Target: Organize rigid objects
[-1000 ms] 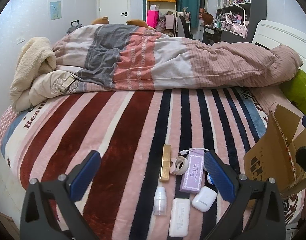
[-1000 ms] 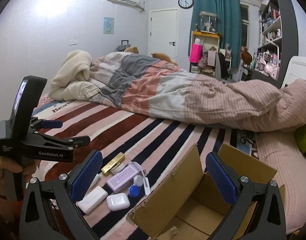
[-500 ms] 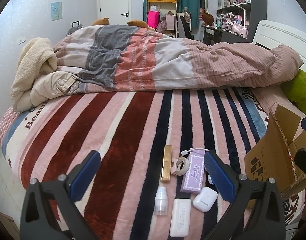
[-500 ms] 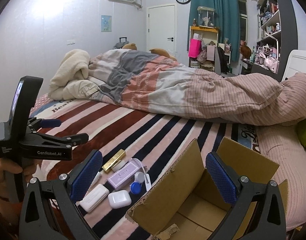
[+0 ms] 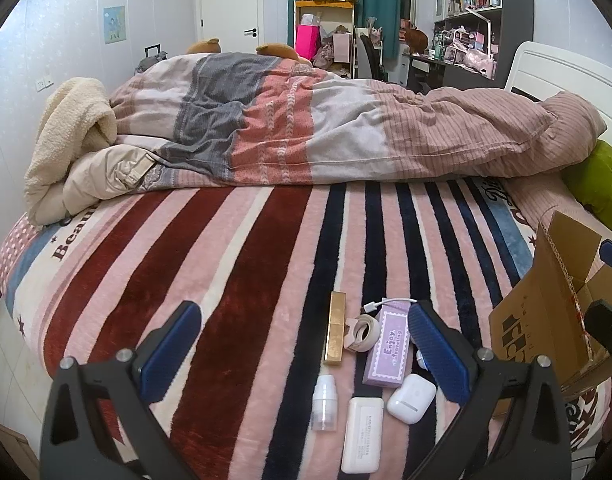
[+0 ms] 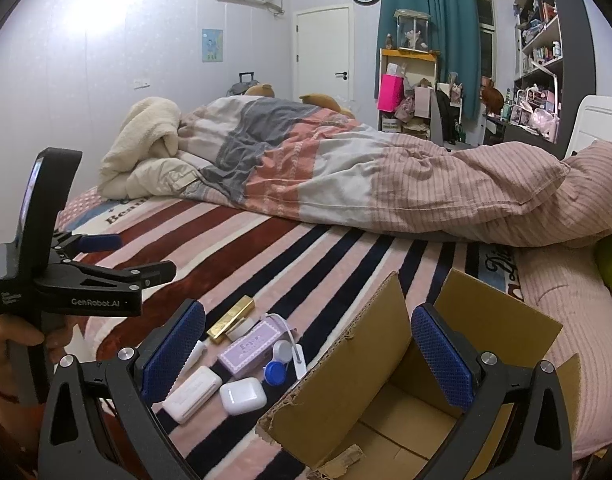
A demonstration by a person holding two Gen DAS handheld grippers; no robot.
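**Small things waiting beside the box**

The left gripper [image 5: 302, 356] is hanging over the striped bed [image 5: 234, 264] with its fingers wide open, holding nothing. The right gripper [image 6: 306, 356] is open too, above the cardboard box [image 6: 338, 372]. A gold bar [image 5: 335, 333], purple case [image 5: 389, 347], earbud case [image 5: 411, 398] and white charger [image 5: 362, 435] are lying together just beside the box (all 4 on the bed).
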